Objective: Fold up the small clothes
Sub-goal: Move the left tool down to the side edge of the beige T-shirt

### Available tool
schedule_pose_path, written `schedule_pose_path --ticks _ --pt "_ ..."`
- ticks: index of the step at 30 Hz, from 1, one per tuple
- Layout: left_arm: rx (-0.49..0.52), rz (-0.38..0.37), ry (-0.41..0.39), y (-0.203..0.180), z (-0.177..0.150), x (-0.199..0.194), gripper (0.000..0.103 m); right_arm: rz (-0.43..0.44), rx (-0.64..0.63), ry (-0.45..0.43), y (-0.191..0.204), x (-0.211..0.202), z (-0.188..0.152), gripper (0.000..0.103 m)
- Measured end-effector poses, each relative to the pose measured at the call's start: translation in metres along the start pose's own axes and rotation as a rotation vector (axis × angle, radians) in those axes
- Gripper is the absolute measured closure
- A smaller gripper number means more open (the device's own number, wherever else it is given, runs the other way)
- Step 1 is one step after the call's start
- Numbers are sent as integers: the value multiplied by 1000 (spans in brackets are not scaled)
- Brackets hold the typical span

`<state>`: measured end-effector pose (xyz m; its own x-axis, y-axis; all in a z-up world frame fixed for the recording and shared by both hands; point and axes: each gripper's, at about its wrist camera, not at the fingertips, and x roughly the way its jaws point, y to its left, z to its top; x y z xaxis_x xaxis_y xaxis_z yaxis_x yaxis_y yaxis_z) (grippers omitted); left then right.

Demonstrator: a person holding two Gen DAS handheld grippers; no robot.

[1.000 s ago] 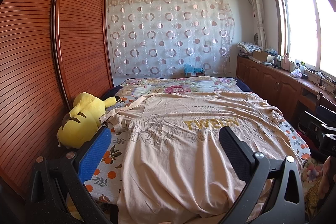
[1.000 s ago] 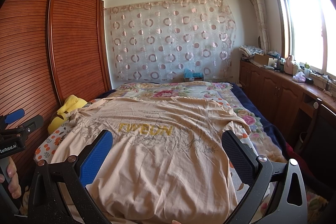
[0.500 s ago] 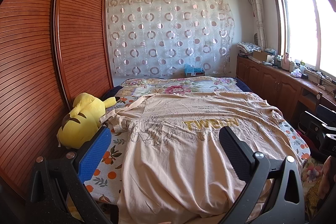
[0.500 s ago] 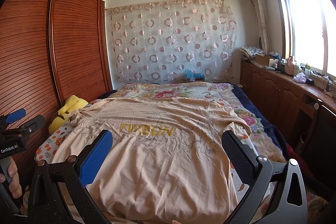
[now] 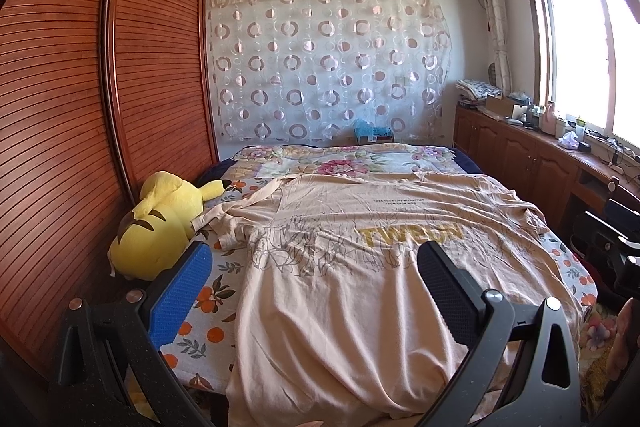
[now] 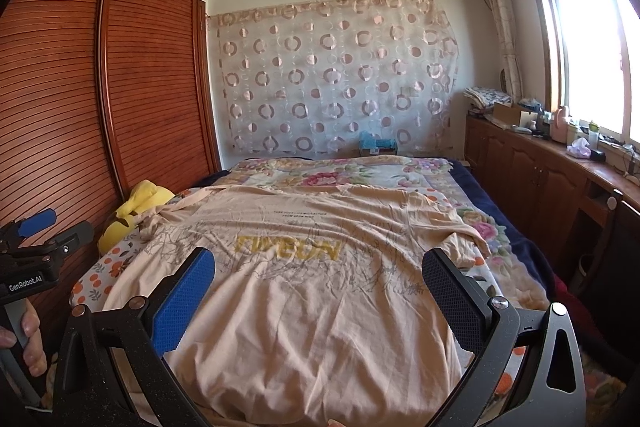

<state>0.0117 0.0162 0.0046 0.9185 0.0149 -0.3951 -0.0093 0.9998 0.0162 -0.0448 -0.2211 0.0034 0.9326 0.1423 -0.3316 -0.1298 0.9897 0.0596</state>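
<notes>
peach cotton t-shirt (image 5: 360, 267) lay spread flat over the bed (image 5: 208, 291), its hem hanging over the near edge. yellow plush toy (image 5: 156, 227) sat left of the t-shirt. left gripper (image 5: 312, 291) and right gripper (image 6: 316, 291) hovered released above the t-shirt, grasping nothing.

you have open air above the t-shirt (image 5: 360, 267); the yellow plush toy (image 5: 156, 227) and wardrobe (image 5: 80, 107) crowd your left

- Left wrist view looks from the foot of the bed (image 5: 208, 311) toward the curtained far wall.
- Right wrist view sits just beside it, facing likewise; both share the peach T-shirt (image 5: 360, 291).
</notes>
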Motion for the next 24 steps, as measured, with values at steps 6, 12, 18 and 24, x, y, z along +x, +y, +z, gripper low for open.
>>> schedule_pose_path --ticks 6,12,18,24 --pt "-20 3 21 12 -8 24 0 48 -26 7 5 24 5 0" --pt "-1 49 61 35 -14 52 0 87 -84 14 10 58 10 0" --pt "25 49 95 59 -18 73 0 109 -129 65 8 99 4 0" --pt "22 29 155 79 -23 100 0 186 -168 138 6 139 13 0"
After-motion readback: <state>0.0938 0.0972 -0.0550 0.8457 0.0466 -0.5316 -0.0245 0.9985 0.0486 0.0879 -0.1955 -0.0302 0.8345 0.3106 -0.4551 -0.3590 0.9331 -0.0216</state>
